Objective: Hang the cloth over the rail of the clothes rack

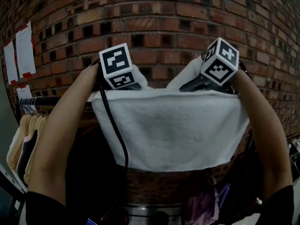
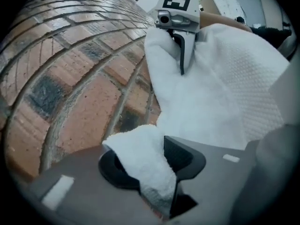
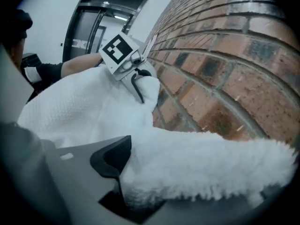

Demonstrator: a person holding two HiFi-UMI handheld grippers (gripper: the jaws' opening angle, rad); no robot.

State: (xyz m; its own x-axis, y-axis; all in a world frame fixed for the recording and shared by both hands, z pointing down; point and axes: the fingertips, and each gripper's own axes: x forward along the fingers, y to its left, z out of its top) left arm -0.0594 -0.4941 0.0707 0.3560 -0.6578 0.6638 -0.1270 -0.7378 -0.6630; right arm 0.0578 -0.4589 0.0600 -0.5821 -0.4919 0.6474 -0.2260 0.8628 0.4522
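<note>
Step in hand: letting go; the cloth [image 1: 168, 130] is laid across the rail [image 1: 44, 100] and both grippers sit at its top fold
Cloth: white, spread wide between the two hands; front panel hangs flat with a fairly level lower hem, in front of the brick wall [image 1: 159, 27]; its top edge lines up with the bare stretch of rail showing at the left; the rail under the fold is hidden, so the drape is judged, not seen
Left gripper [image 2: 150, 165]: jaws spread; a tuft of the cloth's corner lies loose between the pads, not pinched
Right gripper [image 3: 154, 172]: jaws spread; the fluffy edge lies across the gap and covers the far jaw; no squeeze on it
Surroundings: hangers [image 1: 29, 109] with garments bunched at the rail's left end, just beside the left arm
Progress: near the end, by my reading
Next move: draw both grippers back and up, straight out of the fold, so neither pad drags a corner along
Risk: terry pile catching on a pad; uneven pull sliding the cloth off the rail
</note>
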